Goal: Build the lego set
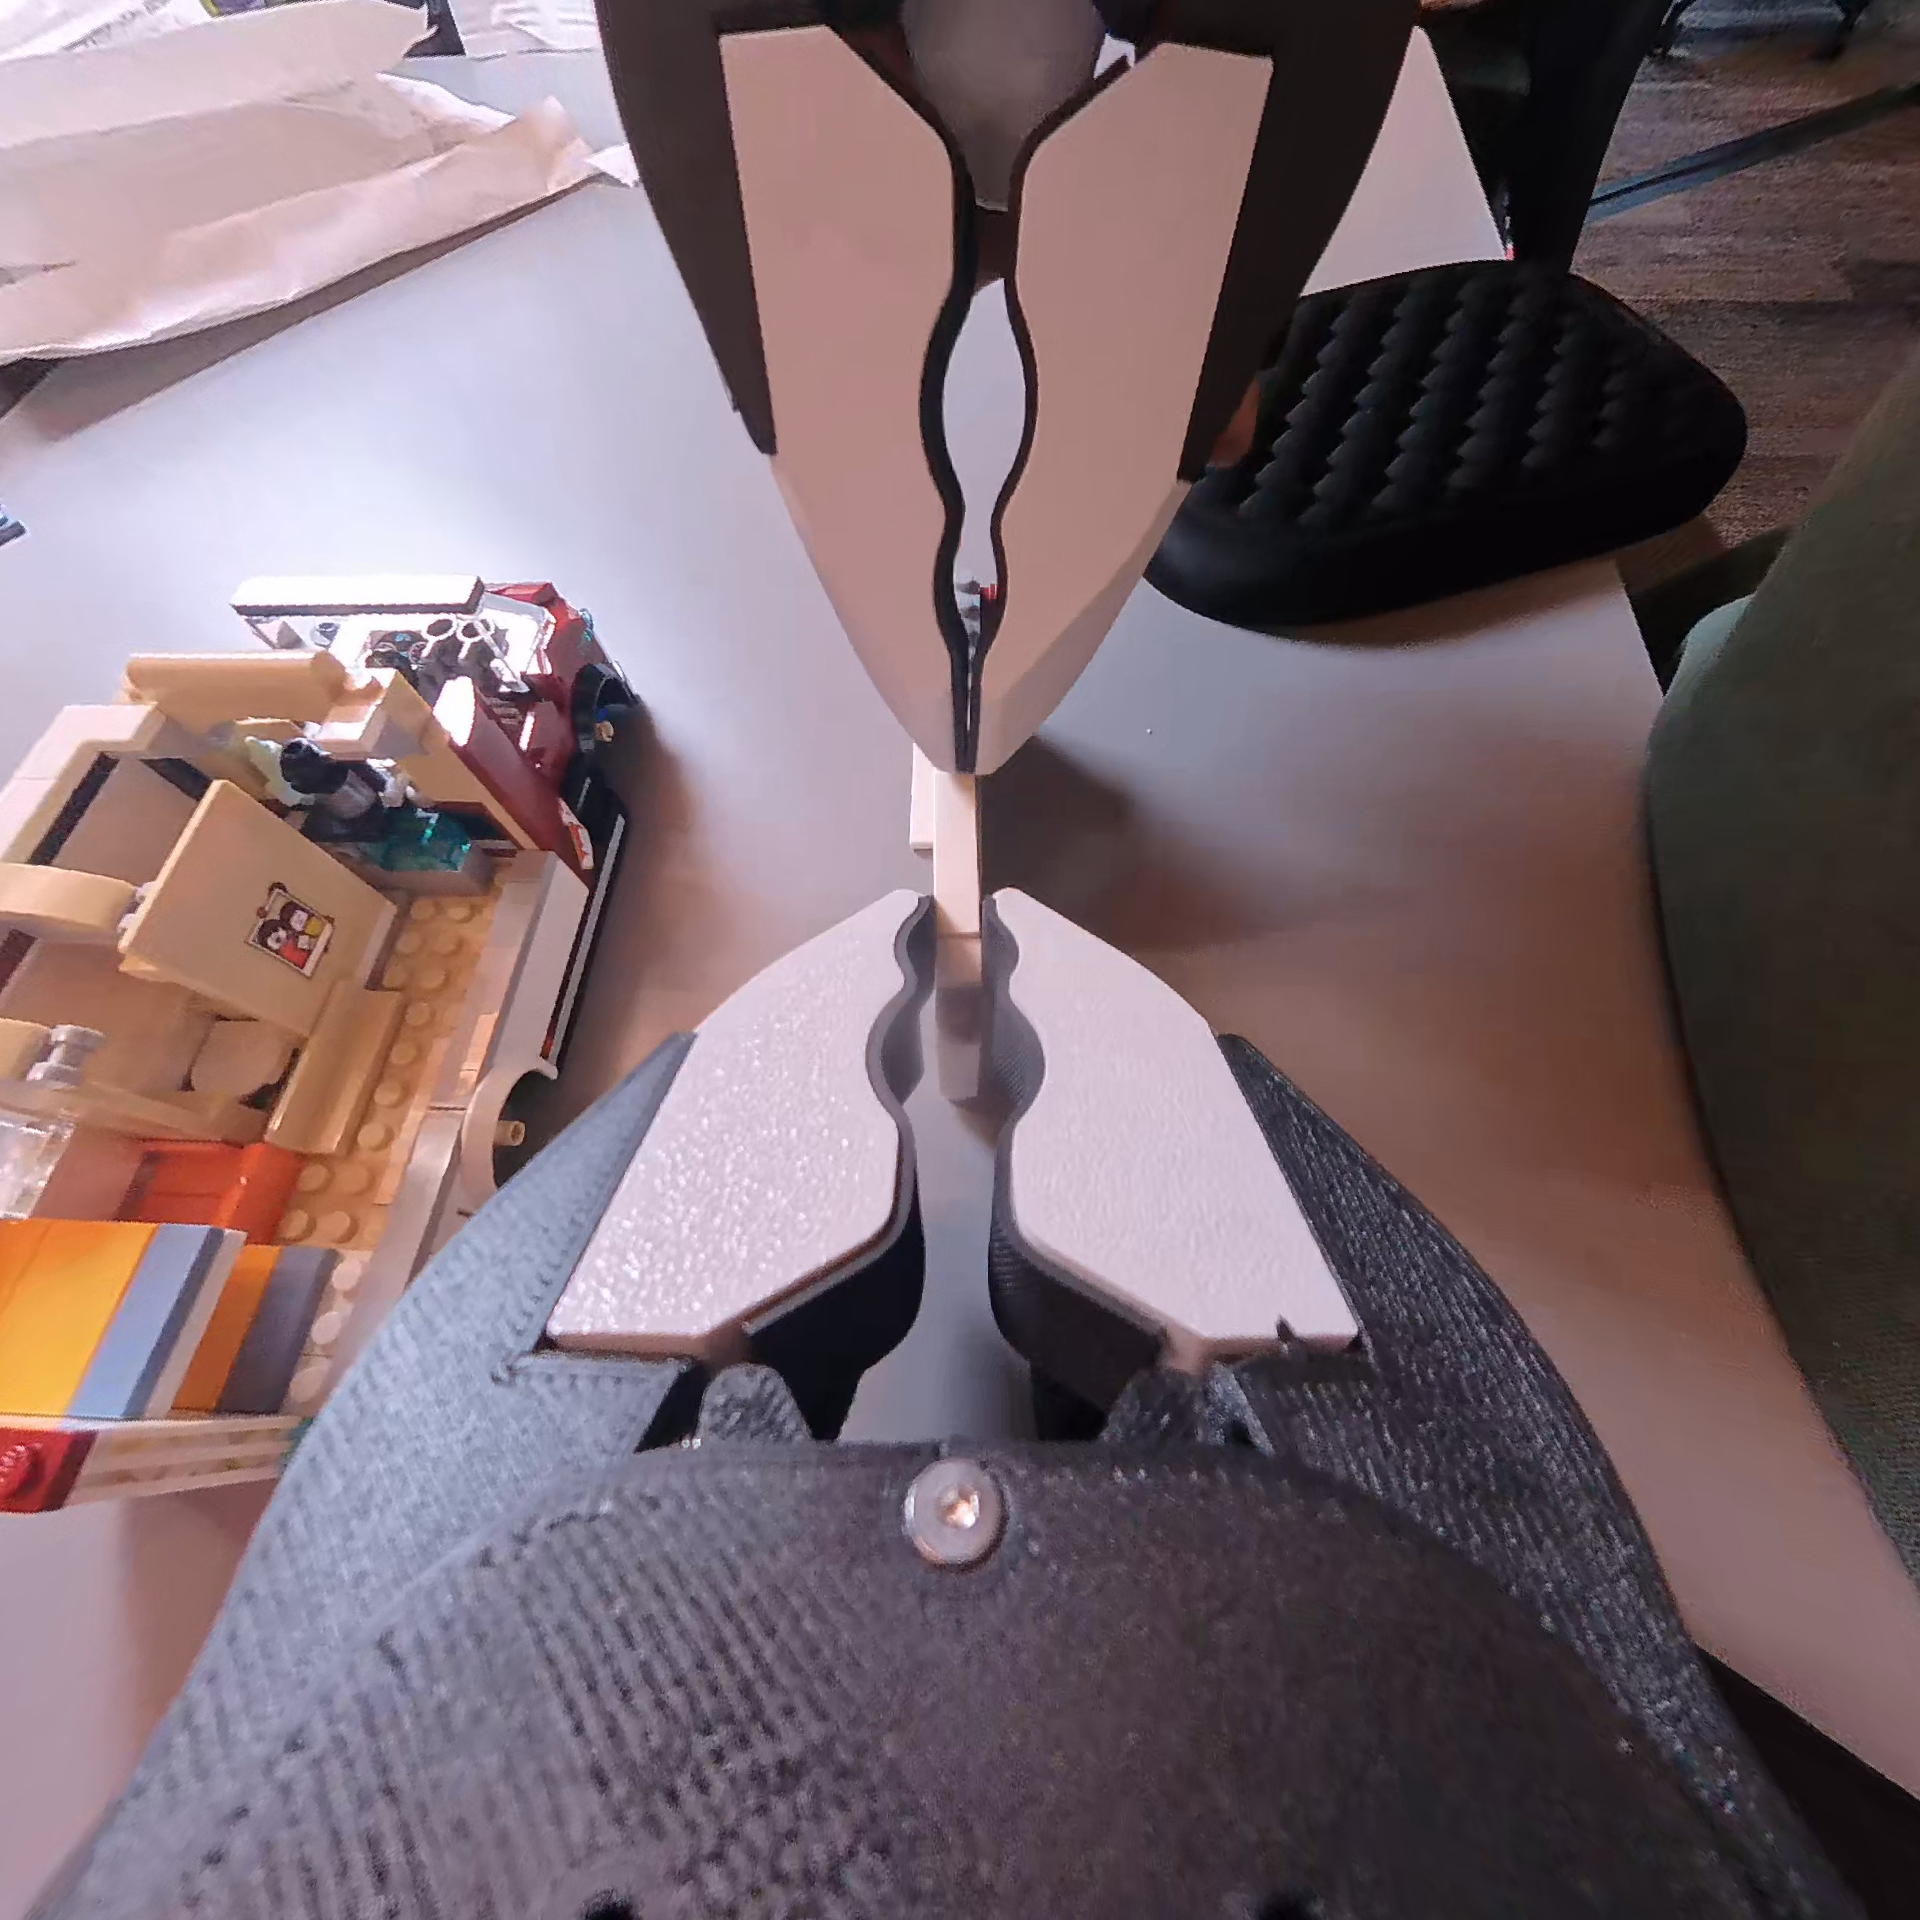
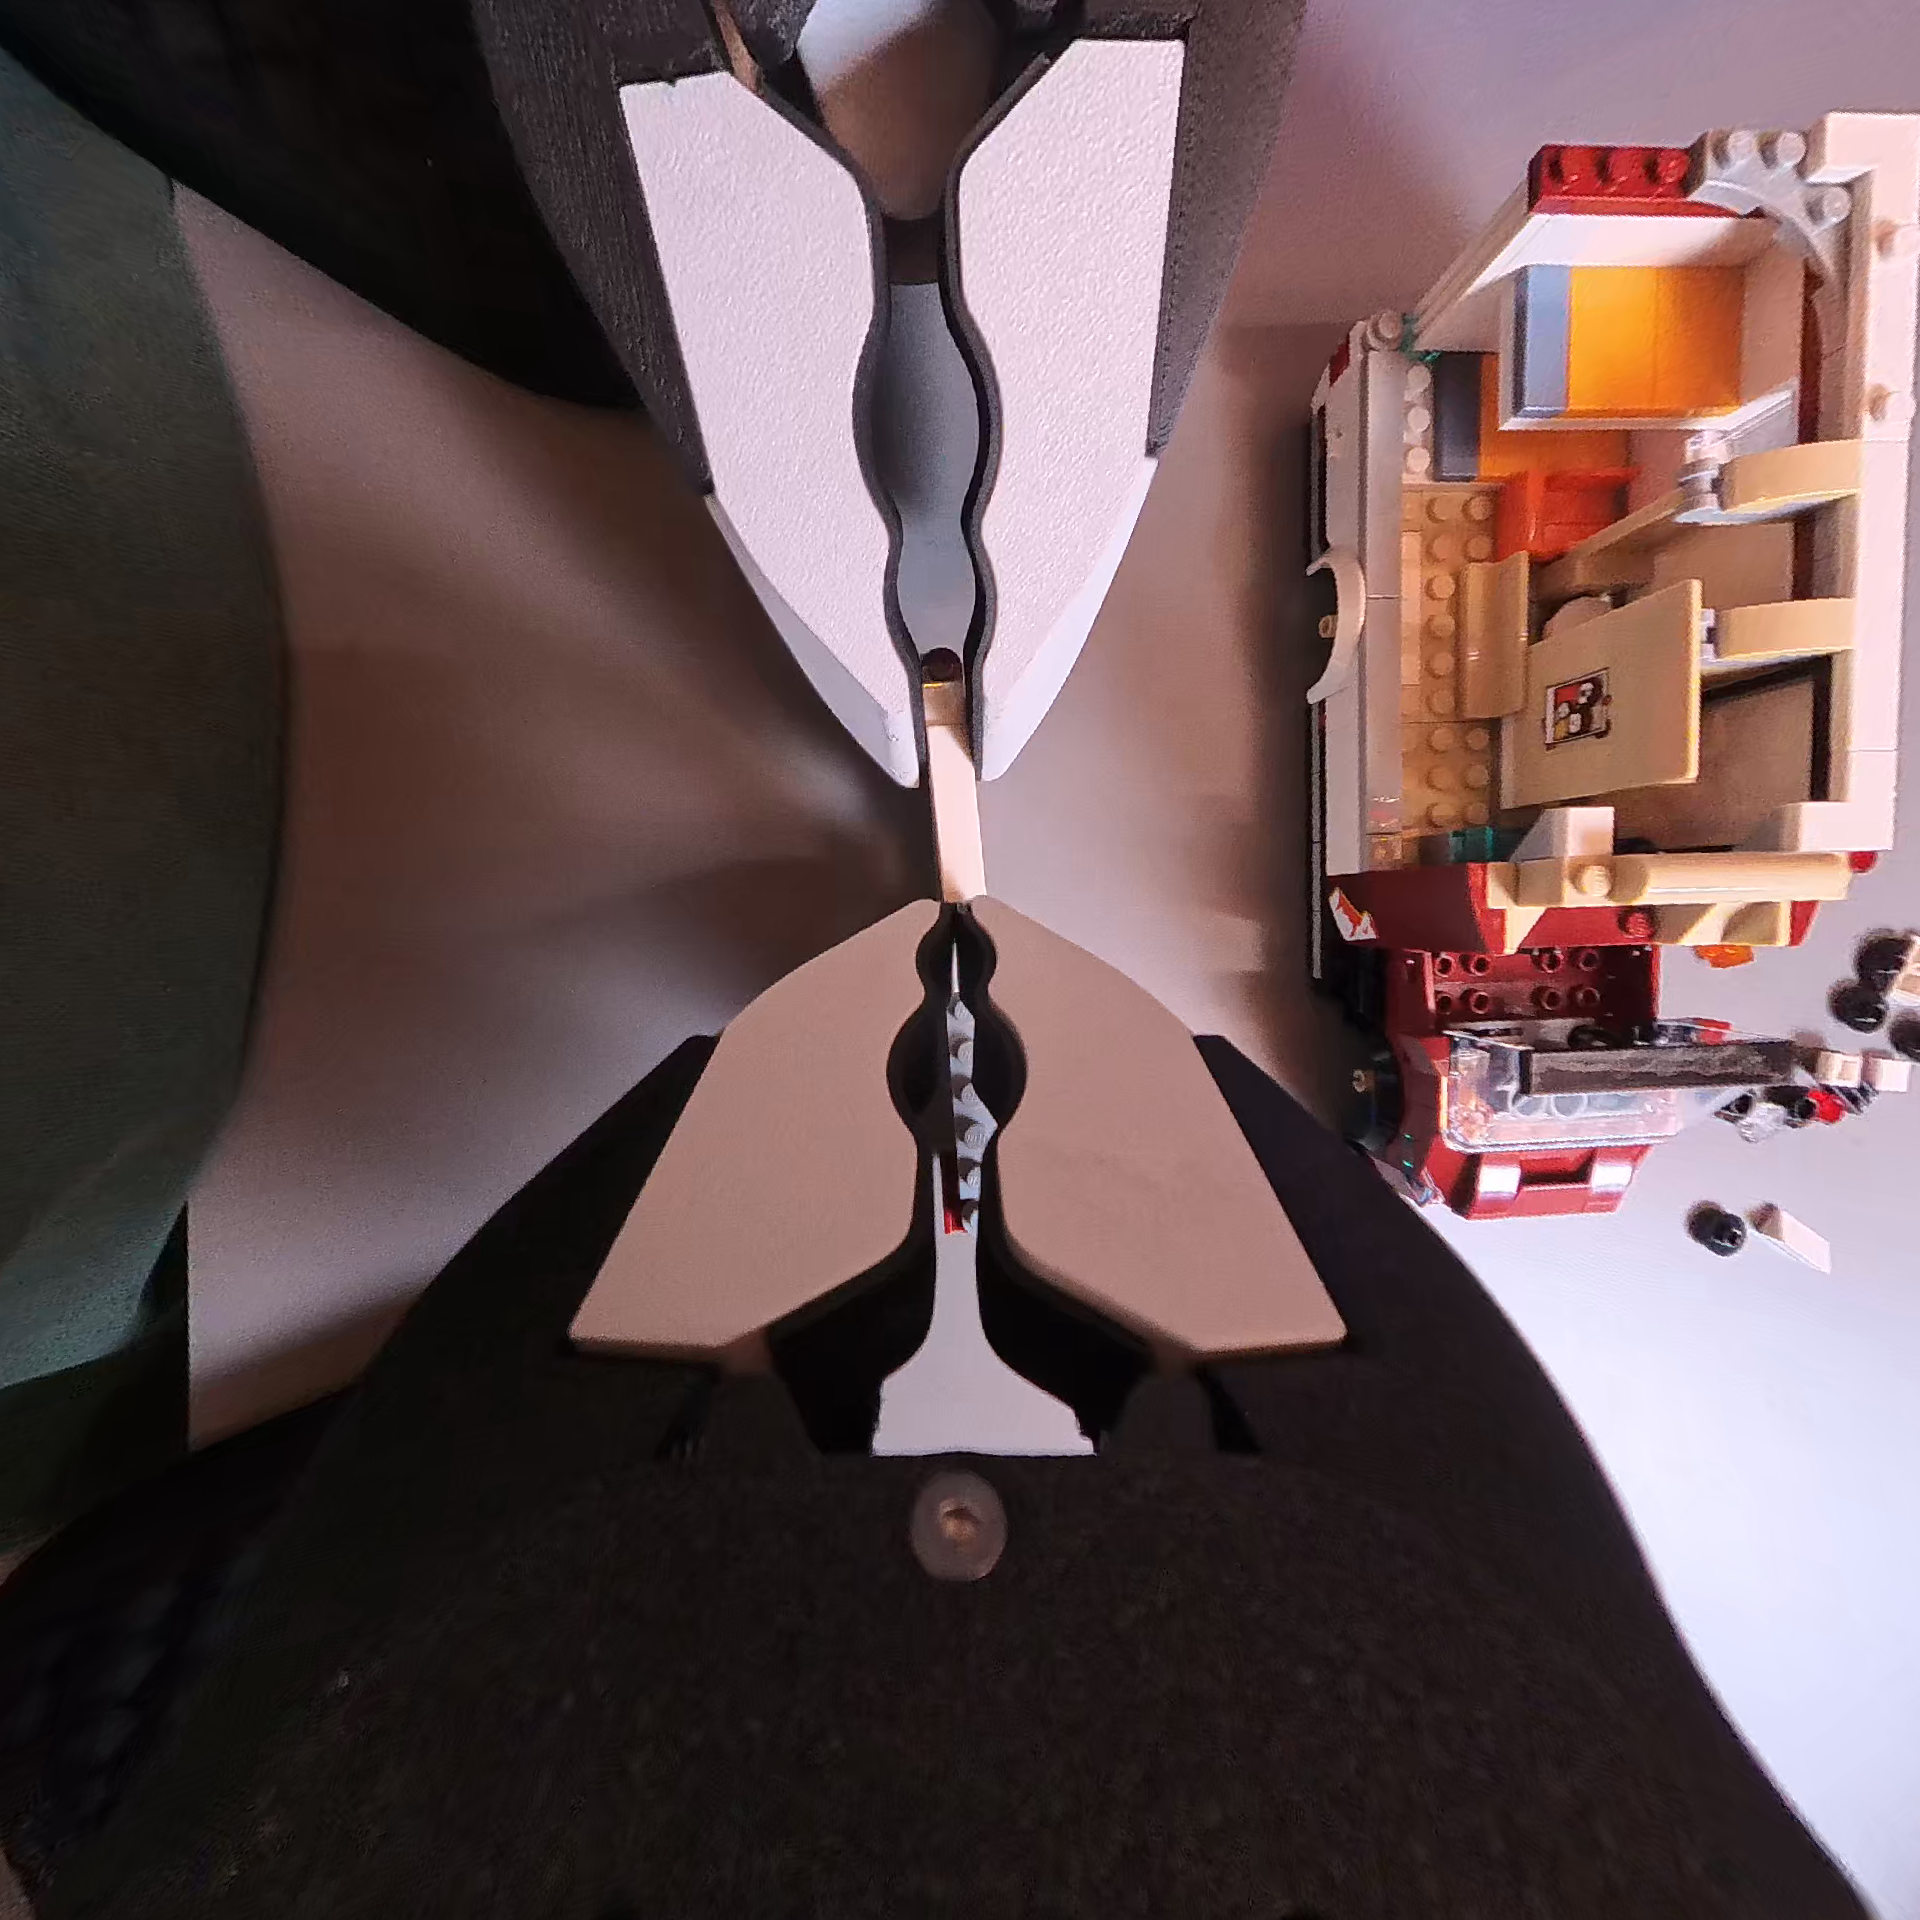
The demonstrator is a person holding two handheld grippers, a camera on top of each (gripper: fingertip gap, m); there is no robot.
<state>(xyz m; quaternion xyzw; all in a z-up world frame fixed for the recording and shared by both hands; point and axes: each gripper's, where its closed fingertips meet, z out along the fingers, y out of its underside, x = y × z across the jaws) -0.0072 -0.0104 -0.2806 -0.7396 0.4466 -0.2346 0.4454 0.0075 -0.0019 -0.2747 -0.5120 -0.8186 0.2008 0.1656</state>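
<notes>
Where they meet: as the two grippers face each other tip to tip above the grey surface, one cream brick strip spans the gap between them.
Left gripper: jaws clenched on the near end of the cream strip; the strip runs back between the pads, which press its two sides, and it points out toward 12 o'clock.
Right gripper: jaws nearly closed, tips pinching the far end of the same strip, which lies at 12 o'clock from them; a thin grey studded plate with a red edge sits deeper in the slot between its pads, so strip and plate look like one joined piece, though I cannot tell for sure.
Second cream piece: a small flat bit shows just beside the strip, at 11 o'clock of the left tips; whether it is attached I cannot tell.
Brick model: an open camper-like build in tan, white, dark red and orange rests on the surface at 9 o'clock of the left gripper, well apart from the strip.
Inside the model: tan seats and panels, an orange block, clear and teal bits.
Loose bits: small black round pieces and a cream piece beside the model's red end.
Beyond: crumpled paper at 10 o'clock, a black chair seat at 1 o'clock.
</notes>
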